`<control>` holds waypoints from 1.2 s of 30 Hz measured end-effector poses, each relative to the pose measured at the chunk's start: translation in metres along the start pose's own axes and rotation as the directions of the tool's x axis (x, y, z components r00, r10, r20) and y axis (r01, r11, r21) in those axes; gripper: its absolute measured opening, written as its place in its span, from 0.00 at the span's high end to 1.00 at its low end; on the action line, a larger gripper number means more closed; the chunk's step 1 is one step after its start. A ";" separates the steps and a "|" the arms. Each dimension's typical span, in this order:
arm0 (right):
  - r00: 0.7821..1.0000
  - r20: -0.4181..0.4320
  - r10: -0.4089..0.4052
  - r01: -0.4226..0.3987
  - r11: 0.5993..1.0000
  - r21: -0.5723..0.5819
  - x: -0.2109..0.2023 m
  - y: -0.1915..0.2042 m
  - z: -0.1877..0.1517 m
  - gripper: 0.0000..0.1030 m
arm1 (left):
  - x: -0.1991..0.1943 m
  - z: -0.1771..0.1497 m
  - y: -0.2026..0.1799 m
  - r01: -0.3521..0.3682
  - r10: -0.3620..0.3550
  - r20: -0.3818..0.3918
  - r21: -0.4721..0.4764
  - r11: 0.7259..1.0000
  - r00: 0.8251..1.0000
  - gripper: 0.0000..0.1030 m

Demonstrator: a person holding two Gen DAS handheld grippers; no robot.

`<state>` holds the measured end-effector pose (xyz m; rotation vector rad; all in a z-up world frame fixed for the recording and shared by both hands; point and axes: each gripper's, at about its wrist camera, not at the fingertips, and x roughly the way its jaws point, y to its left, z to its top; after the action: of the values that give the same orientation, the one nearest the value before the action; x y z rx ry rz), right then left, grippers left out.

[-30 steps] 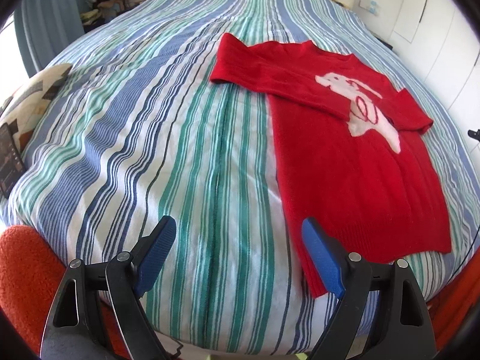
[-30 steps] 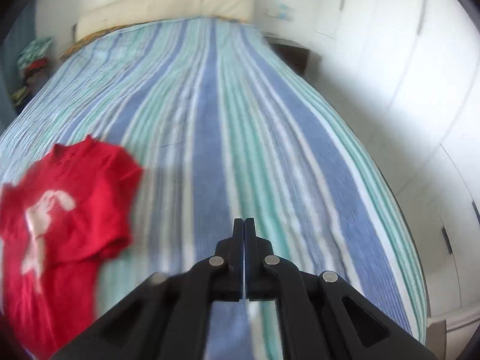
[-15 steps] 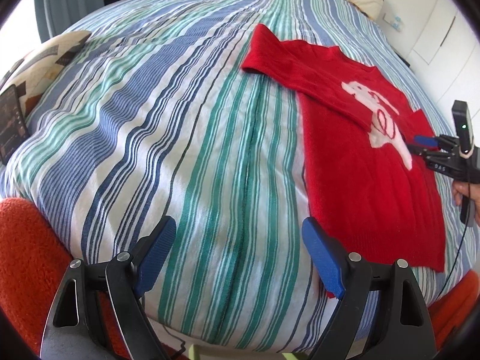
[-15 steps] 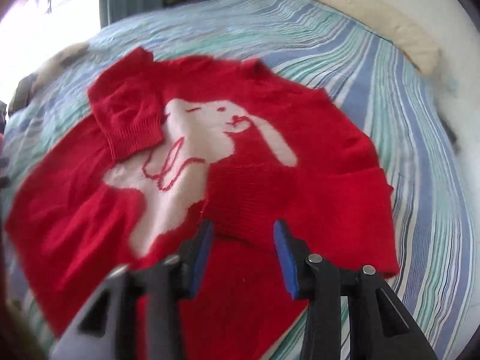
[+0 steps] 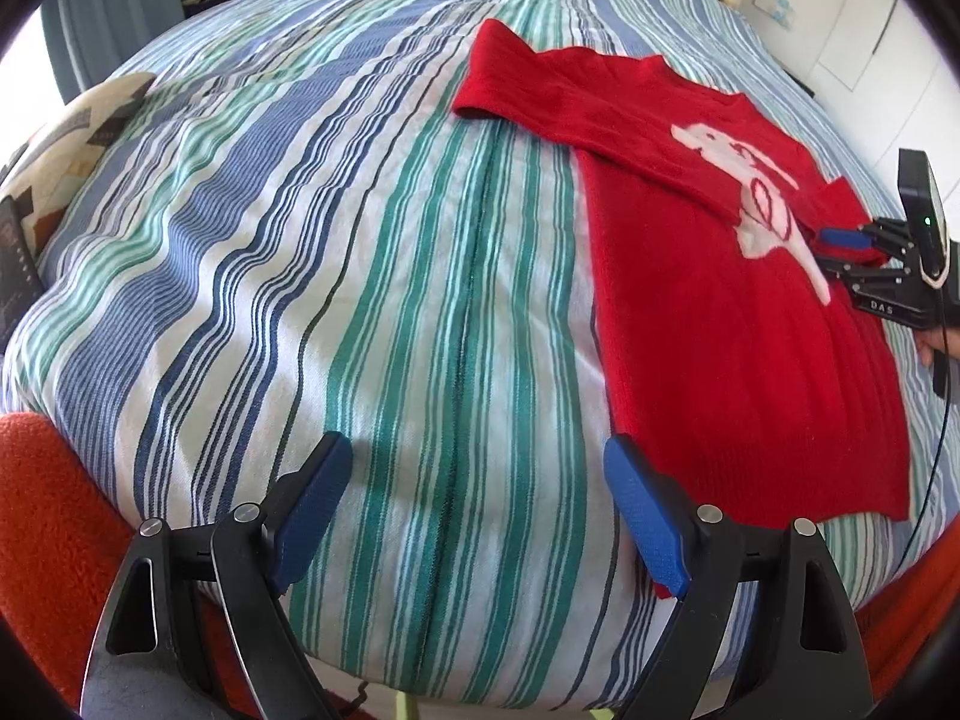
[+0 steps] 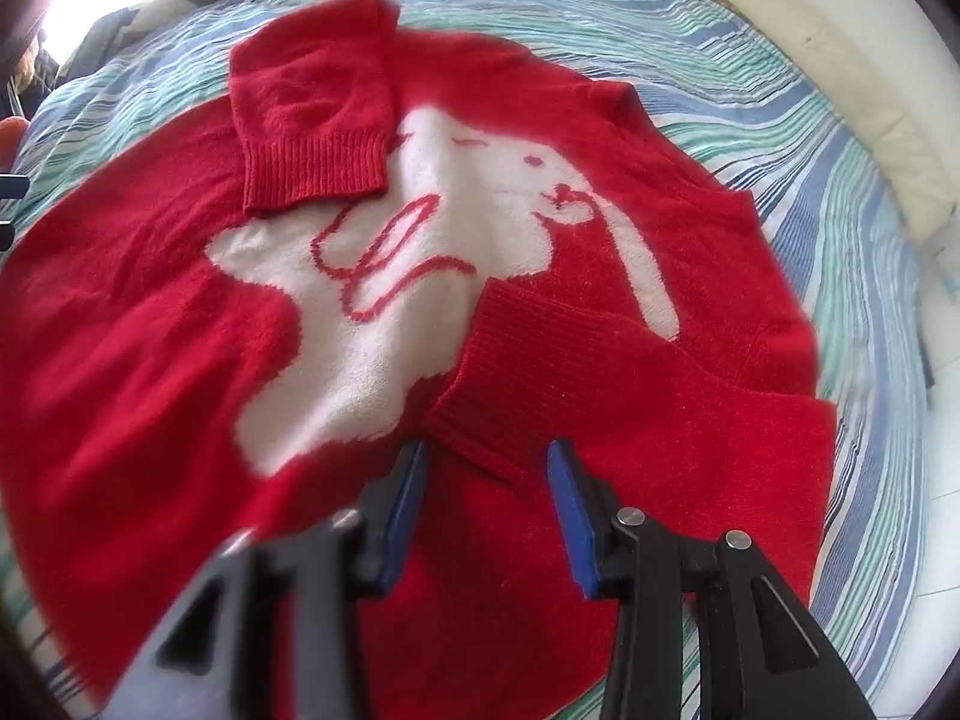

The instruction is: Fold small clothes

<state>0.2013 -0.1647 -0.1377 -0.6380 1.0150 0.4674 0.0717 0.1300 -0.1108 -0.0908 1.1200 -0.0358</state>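
The red sweater [image 6: 150,360] lies flat near the bed's [image 5: 360,240] right edge, both sleeves folded inward. Right tongs [image 6: 486,480] gape over 1 cuff; left tongs [image 5: 480,504] hang wide apart, empty.

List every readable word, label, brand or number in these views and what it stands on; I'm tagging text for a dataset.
"DAS": small pale letters on the black body of the right claw, seen from the left wrist view.
Dark object at the left edge of the striped bed cover: faint marks, too small to read.
Red sweater: only a white animal picture, no lettering.
Nothing else is readable.
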 end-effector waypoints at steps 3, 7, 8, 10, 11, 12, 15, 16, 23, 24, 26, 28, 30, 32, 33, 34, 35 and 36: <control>0.999 0.014 -0.028 0.028 0.998 0.057 0.007 -0.004 0.009 0.94 | -0.002 -0.002 0.000 -0.016 0.016 0.003 0.015 1.000 1.000 0.15; 0.988 0.131 -0.086 0.035 0.935 0.354 -0.032 -0.059 -0.002 0.94 | -0.005 -0.002 0.008 -0.005 0.005 0.007 -0.016 1.000 1.000 0.15; 0.981 0.159 -0.111 0.026 0.888 0.458 -0.047 -0.084 -0.016 0.94 | -0.004 -0.001 0.010 0.001 -0.001 0.004 -0.028 1.000 1.000 0.15; 0.968 0.175 -0.182 0.024 0.756 0.654 -0.078 -0.136 -0.062 0.94 | -0.001 0.000 0.013 0.015 -0.015 -0.004 -0.049 0.999 1.000 0.15; 0.962 0.168 -0.217 0.024 0.678 0.735 -0.092 -0.159 -0.090 0.94 | 0.000 0.001 0.014 0.020 -0.021 -0.008 -0.057 0.998 1.000 0.15; 0.957 0.152 -0.248 0.028 0.596 0.802 -0.104 -0.181 -0.120 0.94 | 0.001 0.001 0.013 0.023 -0.024 -0.012 -0.062 0.998 1.000 0.15; 0.950 0.078 -0.301 0.050 0.396 0.917 -0.126 -0.225 -0.200 0.93 | 0.003 0.001 0.008 0.016 -0.016 -0.014 -0.046 0.999 1.000 0.15; 0.951 0.065 -0.302 0.044 0.341 0.939 -0.129 -0.233 -0.223 0.93 | 0.003 0.001 0.005 0.011 -0.012 -0.013 -0.035 0.999 1.000 0.15; 0.957 -0.027 -0.289 0.050 0.072 0.996 -0.119 -0.227 -0.318 0.94 | -0.002 -0.004 -0.004 -0.021 0.021 -0.001 0.030 0.999 1.000 0.15; 0.956 -0.057 -0.289 0.072 0.043 0.996 -0.117 -0.222 -0.327 0.94 | -0.002 -0.005 -0.003 -0.020 0.020 -0.001 0.027 0.999 1.000 0.15; 0.958 -0.096 -0.270 0.094 -0.020 0.995 -0.110 -0.211 -0.343 0.94 | -0.001 -0.004 0.000 -0.017 0.017 -0.005 0.015 1.000 1.000 0.15; 0.968 -0.089 -0.236 0.073 -0.073 0.995 -0.104 -0.203 -0.360 0.93 | 0.000 -0.004 0.003 -0.012 0.012 -0.013 0.002 1.000 1.000 0.15; 0.971 -0.045 -0.234 0.022 -0.100 0.995 -0.102 -0.199 -0.372 0.92 | 0.001 -0.004 0.003 -0.010 0.010 -0.014 -0.003 1.000 1.000 0.15; 0.971 0.007 -0.238 -0.034 -0.108 0.994 -0.103 -0.199 -0.378 0.84 | 0.000 -0.004 0.003 -0.009 0.009 -0.011 -0.003 1.000 1.000 0.15; 0.970 0.040 -0.241 -0.068 -0.110 0.992 -0.104 -0.199 -0.380 0.73 | 0.000 -0.004 0.003 -0.010 0.010 -0.010 -0.002 1.000 1.000 0.15; 0.965 0.083 -0.249 -0.115 -0.114 0.987 -0.105 -0.199 -0.382 0.58 | 0.001 -0.004 0.003 -0.011 0.011 -0.011 0.000 1.000 1.000 0.15; 0.958 0.123 -0.259 -0.158 -0.121 0.980 -0.106 -0.199 -0.386 0.53 | 0.001 -0.004 0.002 -0.012 0.013 -0.012 0.002 1.000 1.000 0.15; 0.952 0.151 -0.266 -0.192 -0.133 0.972 -0.107 -0.200 -0.388 0.49 | 0.001 -0.004 0.001 -0.014 0.014 -0.013 0.006 1.000 1.000 0.15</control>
<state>0.0350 -0.5817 -0.1349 0.9191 0.7186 -0.4145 0.0689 0.1311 -0.1138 -0.0773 1.1334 -0.0271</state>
